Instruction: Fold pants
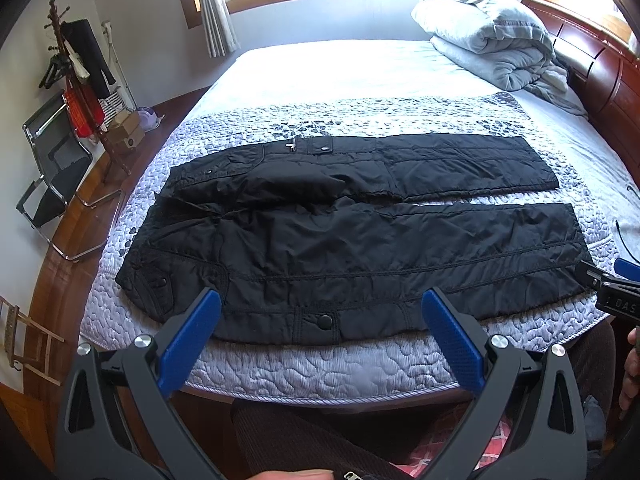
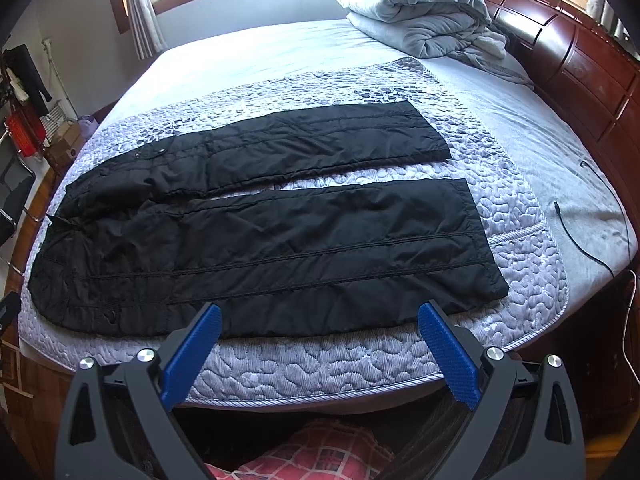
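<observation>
Black quilted pants (image 1: pixel 352 240) lie spread flat on the bed, waist to the left, both legs running right with a gap between them. My left gripper (image 1: pixel 320 304) hovers open over the near edge of the pants, close to the waist end, holding nothing. In the right wrist view the same pants (image 2: pixel 260 248) fill the middle, and my right gripper (image 2: pixel 318 320) stands open just short of the near leg's lower edge, empty. The right gripper (image 1: pixel 612 284) also shows at the right edge of the left wrist view, by the near leg's hem.
A patterned quilted cover (image 1: pixel 320 364) lies under the pants on the bed (image 1: pixel 360 68). A folded grey duvet (image 2: pixel 420 8) sits at the far right by the wooden headboard (image 2: pixel 580 64). A black cable (image 2: pixel 592 248) trails on the right. A coat rack (image 1: pixel 76 76) and chair (image 1: pixel 52 168) stand left.
</observation>
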A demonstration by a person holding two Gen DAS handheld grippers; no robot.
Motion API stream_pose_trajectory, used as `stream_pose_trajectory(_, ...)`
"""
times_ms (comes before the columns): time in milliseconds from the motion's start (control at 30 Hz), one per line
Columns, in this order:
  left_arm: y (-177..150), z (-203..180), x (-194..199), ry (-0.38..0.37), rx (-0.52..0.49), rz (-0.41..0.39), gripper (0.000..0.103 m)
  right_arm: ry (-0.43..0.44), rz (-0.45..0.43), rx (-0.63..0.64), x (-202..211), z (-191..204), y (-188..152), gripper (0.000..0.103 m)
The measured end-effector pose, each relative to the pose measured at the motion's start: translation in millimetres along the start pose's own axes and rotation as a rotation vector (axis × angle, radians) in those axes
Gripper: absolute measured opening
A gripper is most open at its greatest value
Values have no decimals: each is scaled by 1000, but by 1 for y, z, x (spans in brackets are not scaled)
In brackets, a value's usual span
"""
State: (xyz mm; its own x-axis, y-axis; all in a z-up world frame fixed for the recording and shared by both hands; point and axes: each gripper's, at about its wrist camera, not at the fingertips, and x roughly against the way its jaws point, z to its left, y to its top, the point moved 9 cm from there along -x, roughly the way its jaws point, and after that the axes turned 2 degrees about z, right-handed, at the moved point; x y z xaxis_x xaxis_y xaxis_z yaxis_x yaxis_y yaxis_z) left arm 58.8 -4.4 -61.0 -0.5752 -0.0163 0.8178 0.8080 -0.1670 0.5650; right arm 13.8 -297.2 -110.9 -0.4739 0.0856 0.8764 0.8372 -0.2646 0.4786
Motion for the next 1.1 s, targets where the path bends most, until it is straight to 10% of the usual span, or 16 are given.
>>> stream_pose_trajectory(767, 37, -16, -23, 9, -47, -33, 100, -3, 27, -16, -37, -13, 30, 99)
stream_pose_trajectory(1100, 87, 8, -87, -223, 106, 139, 100, 48, -47, 5, -67, -87, 171, 99)
